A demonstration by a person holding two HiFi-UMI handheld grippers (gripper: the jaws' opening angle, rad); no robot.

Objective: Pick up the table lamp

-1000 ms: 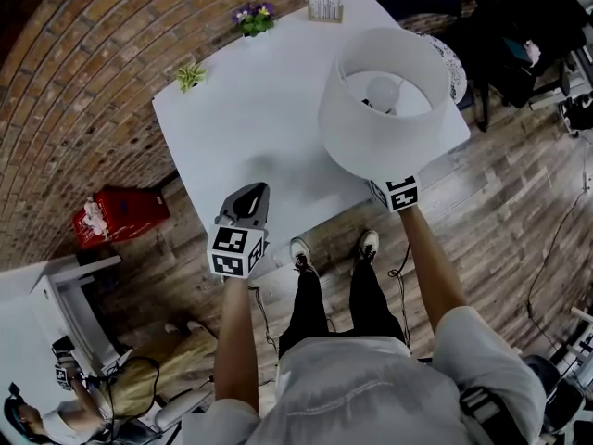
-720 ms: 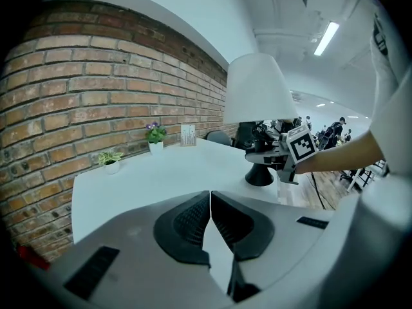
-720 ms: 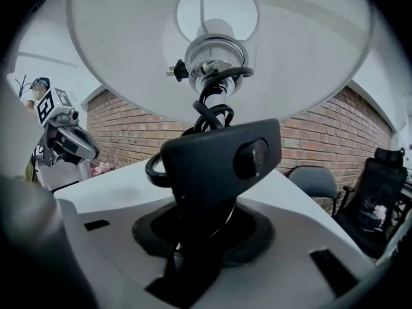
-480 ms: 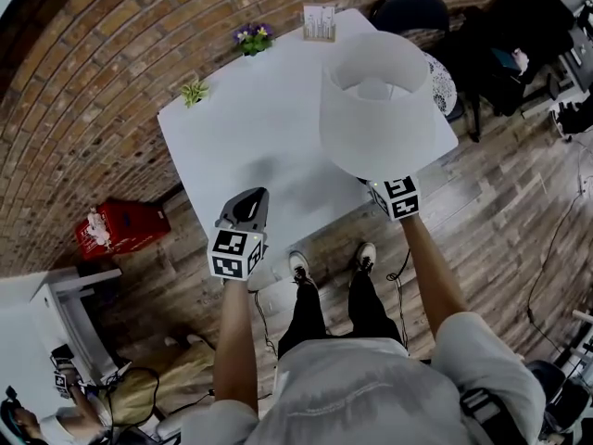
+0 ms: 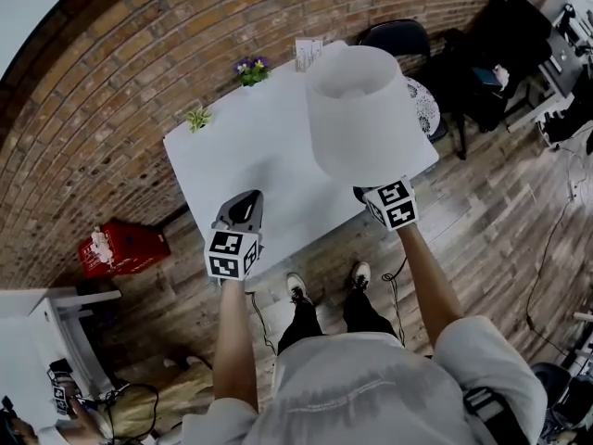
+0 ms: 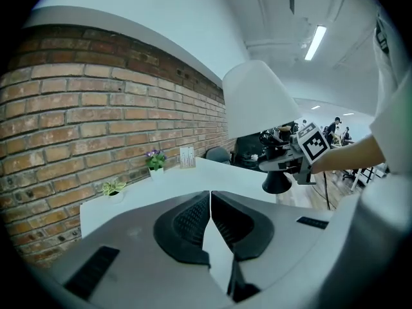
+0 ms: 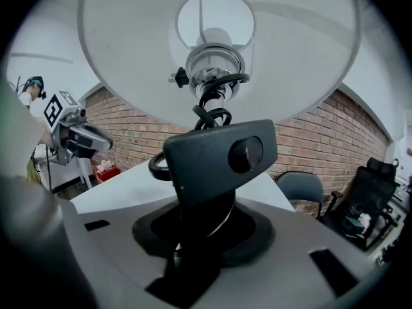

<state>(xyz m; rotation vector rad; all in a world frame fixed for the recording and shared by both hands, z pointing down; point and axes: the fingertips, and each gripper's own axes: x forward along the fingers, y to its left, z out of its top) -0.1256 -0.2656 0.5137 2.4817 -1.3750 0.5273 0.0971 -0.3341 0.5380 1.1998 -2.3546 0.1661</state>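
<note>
Table lamp (image 5: 357, 109) clear of table (image 5: 236, 151), held above its near right edge. Lift step judged done; next move calls only for steady upright carry. Right hand-held gripper (image 7: 205, 234) clamped on lamp's dark stem. Left hand-held gripper (image 6: 210, 214) jaws together, empty, over table's near edge.

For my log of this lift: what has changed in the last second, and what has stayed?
The table lamp, held in the right tongs, has tipped away from the head camera: earlier the bulb showed inside the shade, now mainly its outer side shows. The right tongs stay shut on its dark stem. The left tongs stay shut and empty near the front edge of the table.
</note>
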